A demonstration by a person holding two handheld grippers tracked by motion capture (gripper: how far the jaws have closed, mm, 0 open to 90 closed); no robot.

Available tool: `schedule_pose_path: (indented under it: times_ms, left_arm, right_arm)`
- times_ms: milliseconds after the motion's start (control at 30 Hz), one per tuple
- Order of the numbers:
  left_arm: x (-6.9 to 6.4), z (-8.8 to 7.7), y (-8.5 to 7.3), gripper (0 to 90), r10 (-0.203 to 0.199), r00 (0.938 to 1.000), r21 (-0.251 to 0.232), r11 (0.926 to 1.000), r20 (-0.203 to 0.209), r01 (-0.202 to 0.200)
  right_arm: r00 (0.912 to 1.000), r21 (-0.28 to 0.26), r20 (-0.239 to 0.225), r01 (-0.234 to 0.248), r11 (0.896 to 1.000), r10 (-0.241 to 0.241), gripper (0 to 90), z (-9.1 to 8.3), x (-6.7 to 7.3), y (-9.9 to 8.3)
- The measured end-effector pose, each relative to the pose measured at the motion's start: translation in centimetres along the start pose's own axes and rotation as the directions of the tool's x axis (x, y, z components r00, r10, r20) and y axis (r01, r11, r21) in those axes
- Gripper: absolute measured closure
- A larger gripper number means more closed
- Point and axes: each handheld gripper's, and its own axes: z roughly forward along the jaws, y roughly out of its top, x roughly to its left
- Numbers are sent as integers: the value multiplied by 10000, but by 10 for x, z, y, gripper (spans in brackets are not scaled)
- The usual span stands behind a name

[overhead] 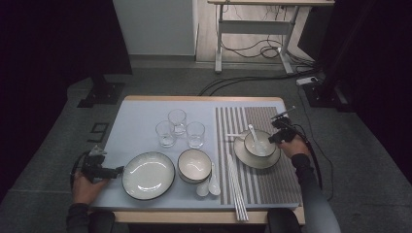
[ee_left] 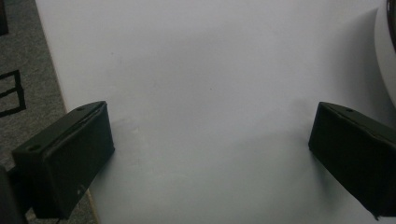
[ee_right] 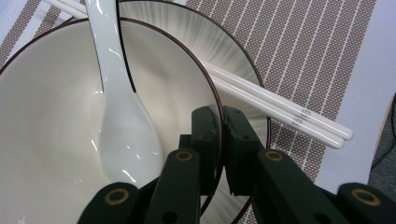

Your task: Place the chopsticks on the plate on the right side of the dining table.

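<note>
The striped placemat on the right half of the table serves as the landmark. Far to its left, at the table's near left edge, the left gripper lies low in the person's left hand; in the left gripper view its jaws stand wide apart over bare white tabletop with nothing between them. Just beside its tips sits a large plate, well left of the placemat. Between that plate and the placemat's left edge stands a stack of bowls with two white spoons at its near side, and behind these, also left of the placemat, three glasses cluster together. A bundle of white chopsticks lies along the placemat's left stripes. On the placemat itself rests a plate bearing a bowl with a spoon inside, and a pair of chopsticks lies across the plate's rim behind the bowl. The right gripper, held in the right hand at the placemat's right side, is clamped on the bowl's rim, one jaw inside the wall and one outside.
</note>
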Motion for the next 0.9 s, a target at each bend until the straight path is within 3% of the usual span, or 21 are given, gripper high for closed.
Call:
schedule_pose_path:
  times_ms: [833, 900]
  left_arm:
    - [0, 0, 0, 0, 0, 10000, -2, 10000, 0, 0]
    - [0, 0, 0, 0, 1, 10000, -1, 10000, -1, -1]
  right_arm:
    - [10000, -45, 32, 7, 10000, -6, 827, 3, 1, 5]
    - [10000, -69, -28, 64, 10000, -65, 761, 2, 1, 5]
